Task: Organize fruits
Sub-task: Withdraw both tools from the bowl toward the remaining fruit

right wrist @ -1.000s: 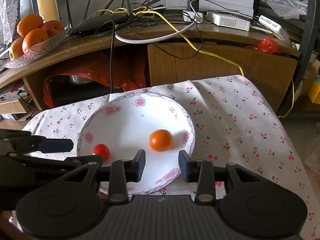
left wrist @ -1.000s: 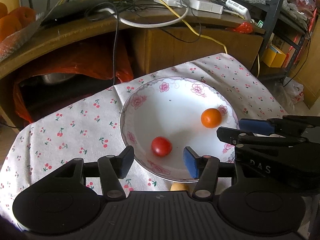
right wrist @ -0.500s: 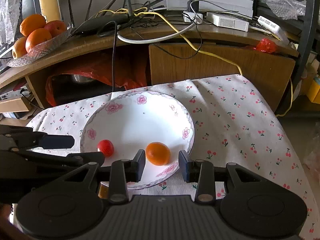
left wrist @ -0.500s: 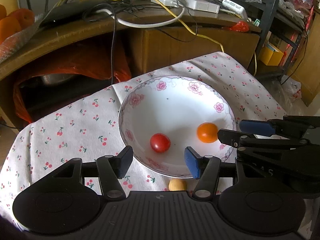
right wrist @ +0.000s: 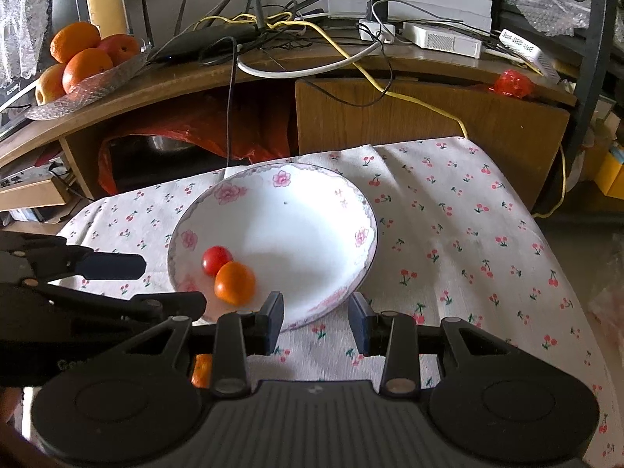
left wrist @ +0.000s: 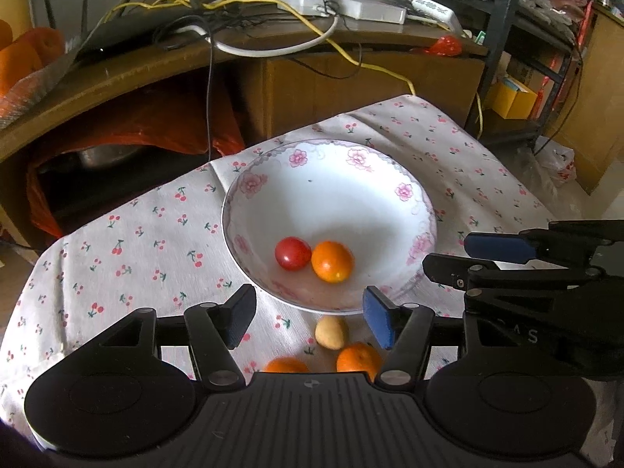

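A curved brown wooden desk (right wrist: 273, 74) runs across the back, its top cluttered with a tangle of black, white and yellow cables (right wrist: 296, 35) and white electronics boxes (right wrist: 440, 41), with a pale wall behind. Beneath it stand a wooden cabinet (right wrist: 409, 124) and an open recess holding a red plastic bag (right wrist: 195, 132) and a metal pot. A dark metal shelving rack (left wrist: 503, 39) stands at the right, and daylight falls softly across the cherry-print cloth (right wrist: 468, 241).
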A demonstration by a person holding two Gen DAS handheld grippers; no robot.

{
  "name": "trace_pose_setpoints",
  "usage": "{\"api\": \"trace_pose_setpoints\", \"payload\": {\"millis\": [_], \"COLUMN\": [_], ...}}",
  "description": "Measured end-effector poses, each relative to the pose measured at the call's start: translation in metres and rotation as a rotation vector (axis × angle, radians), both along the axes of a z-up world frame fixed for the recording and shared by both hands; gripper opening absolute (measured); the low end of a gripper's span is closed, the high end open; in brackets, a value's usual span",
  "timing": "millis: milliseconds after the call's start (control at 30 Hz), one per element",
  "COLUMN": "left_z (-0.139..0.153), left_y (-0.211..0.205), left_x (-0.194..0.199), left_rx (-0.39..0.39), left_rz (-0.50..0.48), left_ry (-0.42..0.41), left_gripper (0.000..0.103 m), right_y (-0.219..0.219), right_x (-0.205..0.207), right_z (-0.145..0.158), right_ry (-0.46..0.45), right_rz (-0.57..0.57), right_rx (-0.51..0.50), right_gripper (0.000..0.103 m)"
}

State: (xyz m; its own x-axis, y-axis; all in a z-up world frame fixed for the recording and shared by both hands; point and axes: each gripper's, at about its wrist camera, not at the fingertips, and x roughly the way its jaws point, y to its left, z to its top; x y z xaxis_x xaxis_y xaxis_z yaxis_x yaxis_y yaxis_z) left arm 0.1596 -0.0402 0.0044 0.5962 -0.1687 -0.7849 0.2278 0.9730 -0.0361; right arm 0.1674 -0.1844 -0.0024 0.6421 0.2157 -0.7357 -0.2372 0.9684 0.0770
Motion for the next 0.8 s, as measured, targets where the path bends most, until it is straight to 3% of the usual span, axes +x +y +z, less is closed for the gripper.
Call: {"api": "trace_pose_setpoints", "payload": {"millis": [800], "left_z": [-0.006], "left_y": [0.017], "left_x": [-0.075], "left_rx": [-0.060], "left_rz": [0.061], "left_ry": [0.031], "left_gripper": [0.070], "right_y": [-0.002], "right_x": [-0.070], "right_z": [-0.011], "right_ry": [0.052], "right_rz": [0.021], "right_rx": [0.026], "right_gripper": [0.039]}}
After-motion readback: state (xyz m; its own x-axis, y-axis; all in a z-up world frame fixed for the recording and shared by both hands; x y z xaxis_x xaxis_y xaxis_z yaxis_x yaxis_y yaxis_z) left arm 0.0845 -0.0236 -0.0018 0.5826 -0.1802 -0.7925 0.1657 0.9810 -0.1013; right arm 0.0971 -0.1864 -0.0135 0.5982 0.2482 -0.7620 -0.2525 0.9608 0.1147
